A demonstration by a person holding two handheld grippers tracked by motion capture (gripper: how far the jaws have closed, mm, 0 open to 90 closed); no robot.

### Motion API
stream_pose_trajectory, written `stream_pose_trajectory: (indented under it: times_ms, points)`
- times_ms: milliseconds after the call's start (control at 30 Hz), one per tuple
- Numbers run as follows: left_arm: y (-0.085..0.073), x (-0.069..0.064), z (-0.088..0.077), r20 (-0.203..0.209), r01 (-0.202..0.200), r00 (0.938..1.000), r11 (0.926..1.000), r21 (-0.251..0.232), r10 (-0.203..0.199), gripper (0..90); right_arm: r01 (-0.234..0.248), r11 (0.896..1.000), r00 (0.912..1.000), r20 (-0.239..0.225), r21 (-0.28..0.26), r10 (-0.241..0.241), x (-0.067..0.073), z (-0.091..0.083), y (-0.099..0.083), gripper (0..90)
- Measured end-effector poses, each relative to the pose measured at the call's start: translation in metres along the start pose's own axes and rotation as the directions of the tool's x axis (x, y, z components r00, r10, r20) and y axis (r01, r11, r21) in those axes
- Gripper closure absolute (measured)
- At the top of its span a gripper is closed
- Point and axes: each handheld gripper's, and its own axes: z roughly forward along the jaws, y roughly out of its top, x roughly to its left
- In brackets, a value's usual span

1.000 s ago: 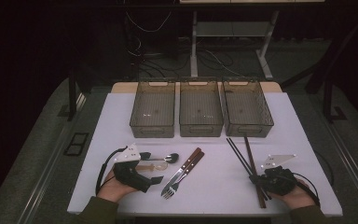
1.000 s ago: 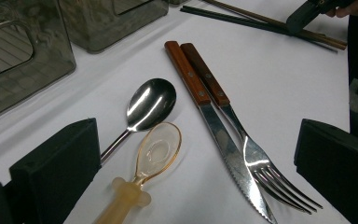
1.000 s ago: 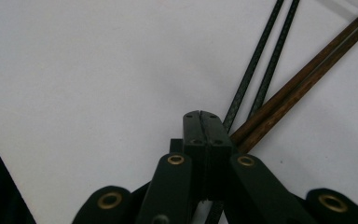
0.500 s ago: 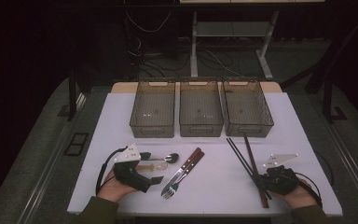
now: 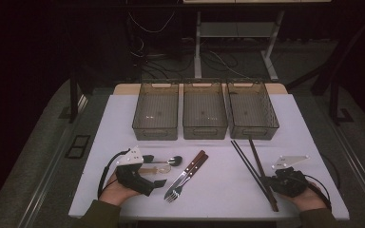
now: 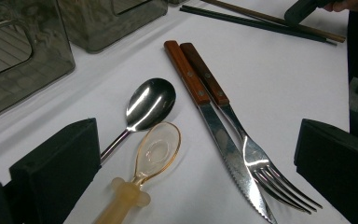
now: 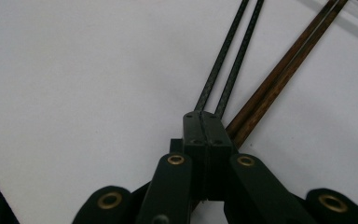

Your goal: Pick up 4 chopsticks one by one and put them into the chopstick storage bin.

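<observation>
The right gripper (image 7: pixel 202 116) has its jaws clenched flat against each other with nothing between them, the tips resting low over the white table (image 5: pixel 228 190) at the near ends of the chopsticks. The black chopsticks (image 7: pixel 228 56) run straight ahead of the jaw tips, their long axis nearly in line with the jaws, and the near ends seem to pass under the tips; the brown wooden chopsticks (image 7: pixel 284 70) lie just to the right of the jaws and slant away to the right. A grip would, I judge, call for the jaws to part first and come across the sticks rather than along them. The left gripper (image 5: pixel 158 178) stands released, its jaws wide apart, with the amber plastic spoon (image 6: pixel 154 151) and the steel spoon (image 6: pixel 149 100) lying between them and pointing forward, the wood-handled knife (image 6: pixel 214 126) and fork (image 6: pixel 242 140) just inside the right jaw. So each hand is nearest its own group. Beyond both, the three empty grey bins (image 5: pixel 204 111) stand in a row, with bare tabletop between cutlery and chopsticks for lifting clear.
</observation>
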Motion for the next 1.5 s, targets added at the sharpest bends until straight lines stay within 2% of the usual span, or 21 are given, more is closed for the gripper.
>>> stream_pose_trajectory:
  times_ms: [867,1133,1267,1500]
  points:
    - [0.000,0.000,0.000,0.001,-0.004,1.0000,1.0000,0.003,0.004,0.0,-0.024,1.000,0.9994,0.025,0.011,0.024,-0.010,-0.001,-0.005,89.9]
    - [0.001,0.000,0.000,0.001,-0.004,1.0000,1.0000,0.003,0.004,0.0,-0.009,1.000,0.9986,0.051,0.025,0.008,-0.012,-0.001,-0.006,89.9]
    - [0.001,0.000,0.000,0.001,-0.004,1.0000,1.0000,0.003,0.004,0.0,-0.026,0.999,0.9979,0.061,0.025,0.025,-0.014,-0.004,-0.009,89.9]
    - [0.001,0.000,0.000,0.001,-0.006,1.0000,1.0000,0.004,0.006,0.0,-0.027,0.999,0.9968,0.075,0.018,0.026,-0.017,-0.008,-0.011,89.9]
